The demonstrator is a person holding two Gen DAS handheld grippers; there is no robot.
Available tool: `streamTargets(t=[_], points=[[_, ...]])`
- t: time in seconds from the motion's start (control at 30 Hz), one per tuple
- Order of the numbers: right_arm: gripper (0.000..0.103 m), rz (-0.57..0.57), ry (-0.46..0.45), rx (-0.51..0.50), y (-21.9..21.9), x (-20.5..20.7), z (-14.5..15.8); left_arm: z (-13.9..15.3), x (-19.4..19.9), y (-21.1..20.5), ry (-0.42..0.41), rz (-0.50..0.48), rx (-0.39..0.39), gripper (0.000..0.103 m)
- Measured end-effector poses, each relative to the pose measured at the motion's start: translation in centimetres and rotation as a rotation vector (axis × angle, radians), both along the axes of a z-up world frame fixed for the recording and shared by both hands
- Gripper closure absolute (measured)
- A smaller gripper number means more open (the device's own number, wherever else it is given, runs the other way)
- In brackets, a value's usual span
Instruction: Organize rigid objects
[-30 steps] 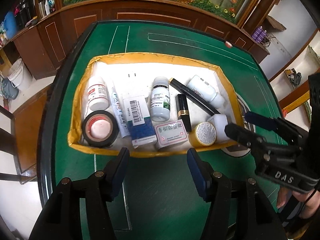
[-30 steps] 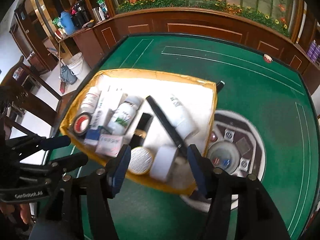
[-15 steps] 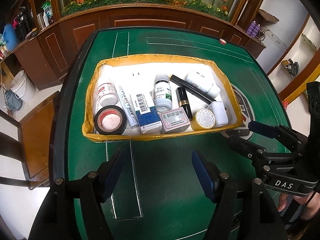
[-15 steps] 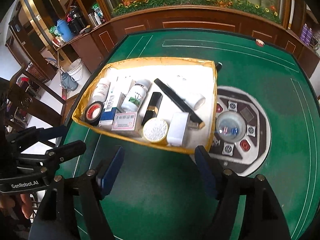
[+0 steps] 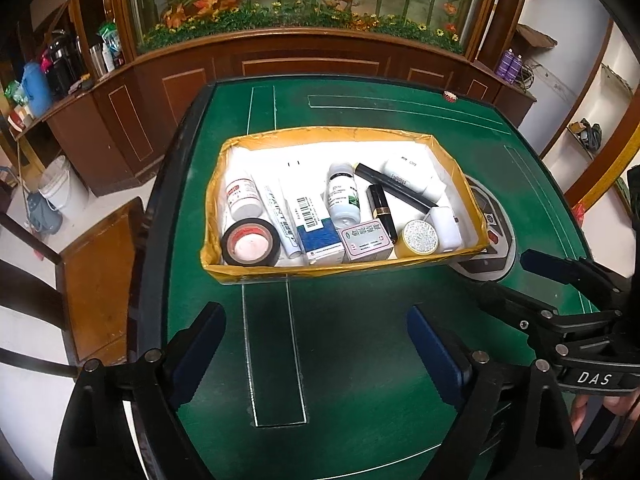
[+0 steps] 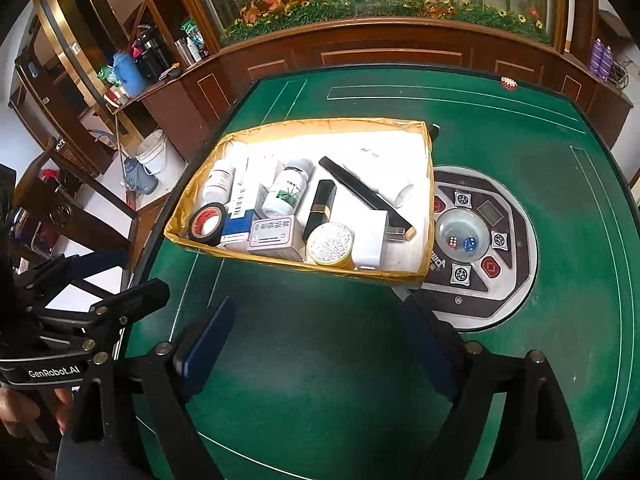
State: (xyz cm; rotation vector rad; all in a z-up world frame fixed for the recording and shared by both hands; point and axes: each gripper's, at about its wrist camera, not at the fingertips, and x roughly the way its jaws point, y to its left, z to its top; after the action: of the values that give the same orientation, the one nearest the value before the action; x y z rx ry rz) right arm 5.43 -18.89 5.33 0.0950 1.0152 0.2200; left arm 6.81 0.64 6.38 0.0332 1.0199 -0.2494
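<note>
— Left wrist view first: what do you have ahead of the fingers?

— I see the left gripper [image 5: 316, 344] over bare green bench [image 5: 360, 360]; its fingers are spreading apart and nothing lies between them. The box [image 5: 344, 270] with the yellow rim sits beyond the fingertips, well clear of them, with no contact.

— What's inside it?

— From left along the near wall: a roll of black tape [image 5: 249, 242], a blue-and-white carton [image 5: 318, 232], a small pink packet [image 5: 366, 239], a round tin [image 5: 420, 238] on its side and a white block [image 5: 446, 228]. Behind them lie a white bottle [image 5: 241, 196], a tube [image 5: 280, 216], a second bottle [image 5: 343, 196] with a green label, a lipstick [image 5: 382, 210] and a long black pen [image 5: 394, 187] laid slantwise.

— And your other hand?

— On the right wrist view my right gripper [image 6: 320, 336] hangs over the bench too, fingers widening, empty. The box's near wall [image 6: 296, 266] is just past the tips, apart from them. The dice panel [image 6: 468, 236] set in the bench is beside the box on its right. My left gripper [image 6: 120, 280] shows at the left edge, off the bench edge.
</note>
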Motion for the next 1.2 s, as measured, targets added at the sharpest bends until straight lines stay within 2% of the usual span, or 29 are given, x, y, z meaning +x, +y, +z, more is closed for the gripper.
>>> streamTargets(t=[0.1,0.23,0.3,0.37,0.5,0.77,0.97,1.2], points=[[0.015,-0.005,-0.006,-0.003,0.2,-0.5,0.3,0.4,-0.5,0.1,-0.030,0.009,0.025,0.005],[0.007,-0.021,-0.011,-0.003,0.0,-1.1,0.7,1.3,-1.2,0.7,-0.107,0.048,0.073,0.001],[0.006,-0.027,-0.014,-0.003,-0.1,-1.4,0.8,2.0,-1.6,1.0,-0.161,0.069,0.109,0.001],[0.006,-0.033,-0.016,-0.005,-0.1,-1.7,0.9,2.4,-1.5,1.0,-0.180,0.086,0.149,0.001],[0.006,-0.040,-0.023,-0.008,0.0,-2.1,1.2,2.2,-0.9,0.6,-0.143,0.089,0.203,0.001],[0.005,-0.077,-0.022,-0.055,0.0,-2.3,1.8,1.5,-0.6,-0.5,-0.074,0.048,0.165,0.001],[0.002,-0.114,-0.015,-0.109,0.4,-1.5,2.8,0.6,0.9,-0.3,-0.017,0.079,0.134,0.001],[0.001,-0.108,-0.011,-0.122,0.4,-1.4,2.5,-0.3,1.4,-0.9,-0.002,0.066,0.101,0.001]])
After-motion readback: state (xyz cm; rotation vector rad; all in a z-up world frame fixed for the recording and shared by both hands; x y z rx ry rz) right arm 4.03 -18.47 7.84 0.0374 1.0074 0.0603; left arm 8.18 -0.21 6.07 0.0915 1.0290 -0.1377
